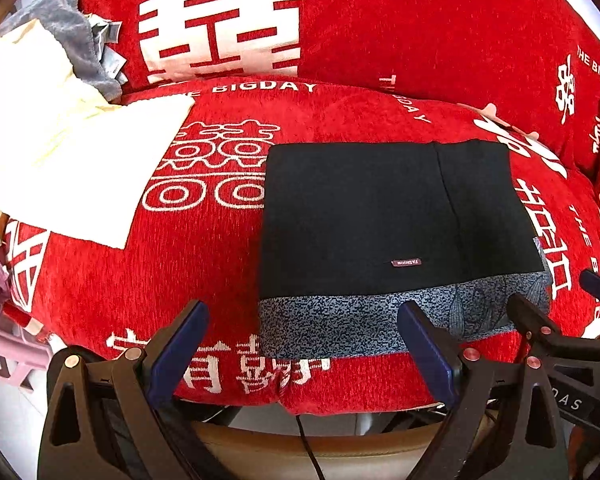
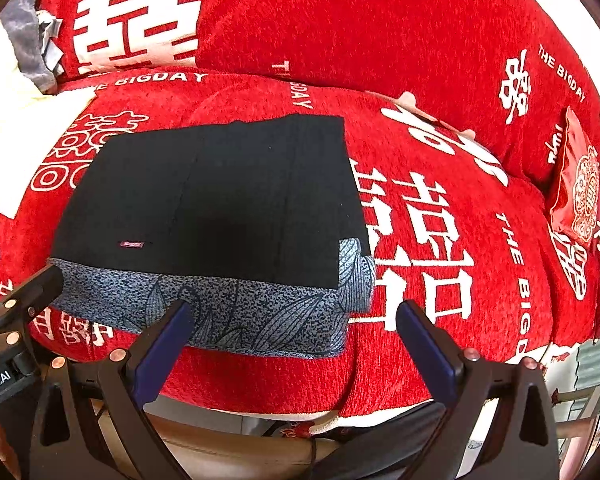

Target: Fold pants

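Note:
The black pants (image 1: 360, 220) lie folded into a flat rectangle on the red sofa seat, with a small label (image 1: 407, 263) and a blue-grey patterned band (image 1: 380, 320) along the near edge. In the right wrist view the pants (image 2: 220, 200) sit left of centre. My left gripper (image 1: 302, 320) is open near the seat's front edge, its right finger (image 1: 424, 344) in front of the band. My right gripper (image 2: 296, 320) is open too, its left finger (image 2: 168, 340) in front of the band (image 2: 240, 312). Neither holds anything.
A cream folded cloth (image 1: 72, 160) and a grey garment (image 1: 72, 36) lie at the left of the red sofa (image 1: 380, 40) with white lettering. A red packet (image 2: 576, 196) sits at the right. The other gripper (image 1: 560, 328) shows at the right edge.

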Demonstrator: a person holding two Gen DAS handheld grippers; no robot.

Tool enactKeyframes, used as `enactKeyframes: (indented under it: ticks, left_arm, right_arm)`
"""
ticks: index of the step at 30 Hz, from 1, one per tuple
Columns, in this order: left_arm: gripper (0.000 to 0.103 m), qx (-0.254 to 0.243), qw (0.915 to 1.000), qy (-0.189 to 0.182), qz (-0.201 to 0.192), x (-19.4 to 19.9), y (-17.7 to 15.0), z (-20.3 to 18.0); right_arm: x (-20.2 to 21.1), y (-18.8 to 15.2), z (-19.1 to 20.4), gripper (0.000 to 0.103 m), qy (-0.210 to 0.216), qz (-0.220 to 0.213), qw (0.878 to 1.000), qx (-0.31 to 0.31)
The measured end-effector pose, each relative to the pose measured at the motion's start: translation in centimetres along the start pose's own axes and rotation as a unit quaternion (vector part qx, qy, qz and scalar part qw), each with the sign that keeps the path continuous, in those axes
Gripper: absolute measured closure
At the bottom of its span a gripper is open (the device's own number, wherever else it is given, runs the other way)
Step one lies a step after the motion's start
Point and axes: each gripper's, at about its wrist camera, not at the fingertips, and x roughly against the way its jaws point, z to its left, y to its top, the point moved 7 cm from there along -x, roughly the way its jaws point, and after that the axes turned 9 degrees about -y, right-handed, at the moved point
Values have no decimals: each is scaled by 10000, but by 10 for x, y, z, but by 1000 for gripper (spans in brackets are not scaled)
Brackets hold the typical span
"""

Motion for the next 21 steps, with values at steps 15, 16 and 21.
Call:
enactKeyframes:
  ticks: [15, 16, 21]
  left_arm:
    - [7, -180, 9997, 44, -133, 4, -1, -5]
    - [7, -204, 9997, 57, -152, 4, -1, -6]
    - [7, -190, 9998, 38, -97, 3, -1, -7]
  right_arm:
    - [-7, -3, 1, 2, -12, 89, 10000, -15]
    - [-8, -3, 1, 2, -15, 96, 9999, -24]
    - [-13, -5, 0, 2, -17, 147, 9999, -68]
